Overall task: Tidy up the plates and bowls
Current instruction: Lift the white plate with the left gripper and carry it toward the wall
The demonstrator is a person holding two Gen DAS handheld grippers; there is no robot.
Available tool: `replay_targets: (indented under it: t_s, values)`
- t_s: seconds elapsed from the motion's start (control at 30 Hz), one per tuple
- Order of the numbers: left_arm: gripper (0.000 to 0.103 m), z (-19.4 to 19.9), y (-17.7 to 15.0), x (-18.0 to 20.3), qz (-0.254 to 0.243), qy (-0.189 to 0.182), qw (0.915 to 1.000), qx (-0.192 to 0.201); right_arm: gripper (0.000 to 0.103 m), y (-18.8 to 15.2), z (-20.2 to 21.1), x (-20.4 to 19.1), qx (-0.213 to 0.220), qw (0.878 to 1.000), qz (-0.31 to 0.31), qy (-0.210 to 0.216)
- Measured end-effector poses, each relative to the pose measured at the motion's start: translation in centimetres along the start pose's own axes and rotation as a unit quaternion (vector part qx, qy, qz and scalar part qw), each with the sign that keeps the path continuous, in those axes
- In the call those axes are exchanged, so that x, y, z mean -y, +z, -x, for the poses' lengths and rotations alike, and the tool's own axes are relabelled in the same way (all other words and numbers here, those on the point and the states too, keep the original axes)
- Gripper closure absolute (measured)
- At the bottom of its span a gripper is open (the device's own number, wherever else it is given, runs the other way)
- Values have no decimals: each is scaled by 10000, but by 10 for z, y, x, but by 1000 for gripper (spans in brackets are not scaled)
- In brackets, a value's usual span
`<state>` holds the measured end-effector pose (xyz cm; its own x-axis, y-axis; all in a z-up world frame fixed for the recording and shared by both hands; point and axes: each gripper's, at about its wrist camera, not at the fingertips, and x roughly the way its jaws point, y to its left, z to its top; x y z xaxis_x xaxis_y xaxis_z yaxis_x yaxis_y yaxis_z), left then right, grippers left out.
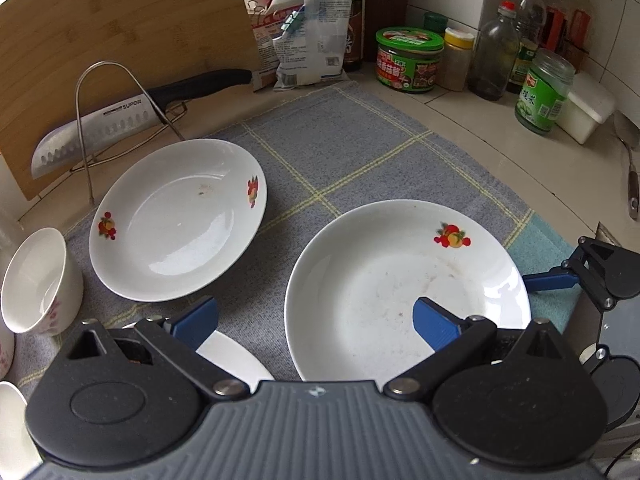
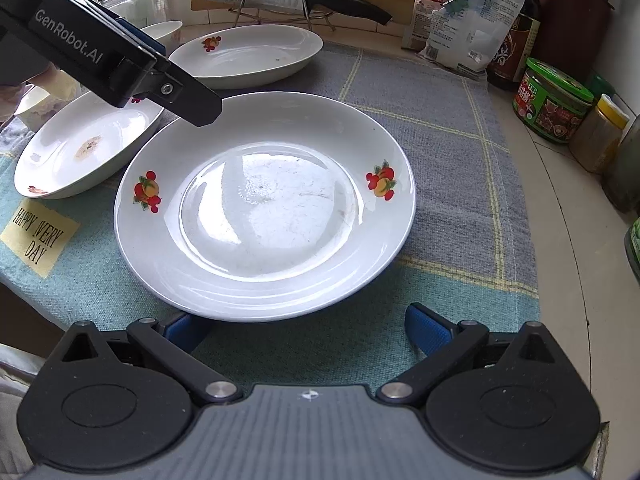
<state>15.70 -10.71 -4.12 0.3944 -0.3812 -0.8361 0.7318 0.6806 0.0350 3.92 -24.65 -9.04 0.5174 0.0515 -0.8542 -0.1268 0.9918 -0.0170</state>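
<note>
Three white plates with fruit prints lie on a checked cloth [image 2: 440, 128]. The middle plate [image 2: 264, 204] [image 1: 404, 292] sits right before my right gripper [image 2: 306, 330], which is open, its left finger partly under the near rim. My left gripper [image 1: 316, 324] hovers open above the gap between that plate and a stained plate [image 2: 88, 148] [image 1: 236, 356]. The third plate [image 1: 178, 220] [image 2: 248, 54] lies farther back. A white bowl [image 1: 40, 280] [image 2: 166, 32] stands at the left. One of the right gripper's fingers [image 1: 550, 281] reaches the middle plate's right rim.
A knife [image 1: 120, 128] rests on a wire rack [image 1: 88, 120] against a wooden cutting board [image 1: 120, 32]. Food packets [image 1: 308, 36], a green-lidded tub [image 1: 408, 60], jars and bottles [image 1: 496, 52] line the back and right of the counter. A yellow label [image 2: 36, 236] marks the cloth.
</note>
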Motion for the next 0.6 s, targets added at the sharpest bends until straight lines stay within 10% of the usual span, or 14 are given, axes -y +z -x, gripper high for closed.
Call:
replay_targets:
  t_s: [0.6]
  values:
    - [1, -43, 15, -14, -604, -1448, 9867, -425, 0, -6, 4, -4, 160, 9996, -180, -123]
